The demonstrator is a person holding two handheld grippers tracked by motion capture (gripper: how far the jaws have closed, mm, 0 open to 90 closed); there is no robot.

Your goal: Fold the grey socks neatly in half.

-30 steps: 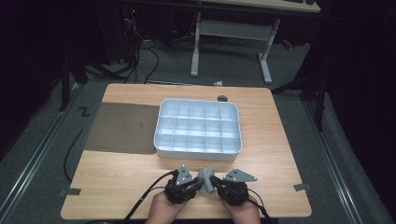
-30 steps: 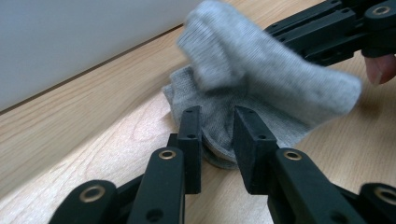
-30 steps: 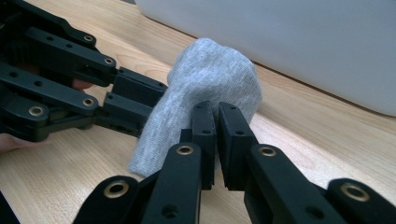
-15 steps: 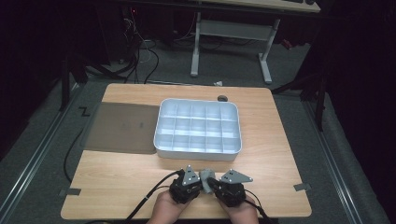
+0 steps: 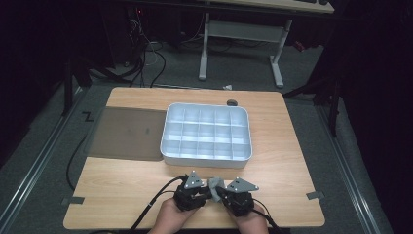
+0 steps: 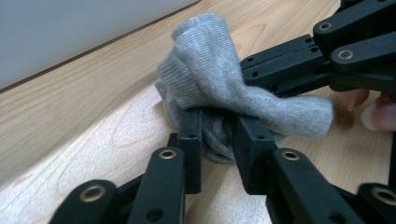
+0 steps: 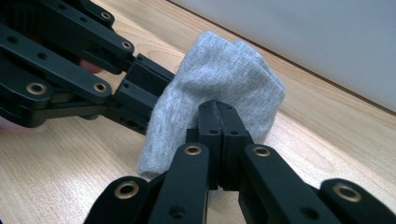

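Note:
A bunched grey sock (image 5: 214,185) lies on the wooden table (image 5: 122,195) near its front edge, between my two grippers. My left gripper (image 5: 207,192) comes in from the left. In the left gripper view its jaws (image 6: 218,135) have just been opening and stand a little apart, with the sock (image 6: 210,70) filling the gap and touching both pads. My right gripper (image 5: 221,193) meets it from the right. Its jaws (image 7: 218,121) are pressed together on a fold of the sock (image 7: 224,70). Each gripper view also has the other gripper at the far side of the sock.
A white tray (image 5: 207,158) with several empty compartments stands just beyond the grippers in the middle of the table. A dark mat (image 5: 126,134) lies to its left. Cables trail from the grippers over the table's front edge.
Both hands have stayed at the front edge with the sock between the grippers. The left gripper shifted slightly toward the right one and back.

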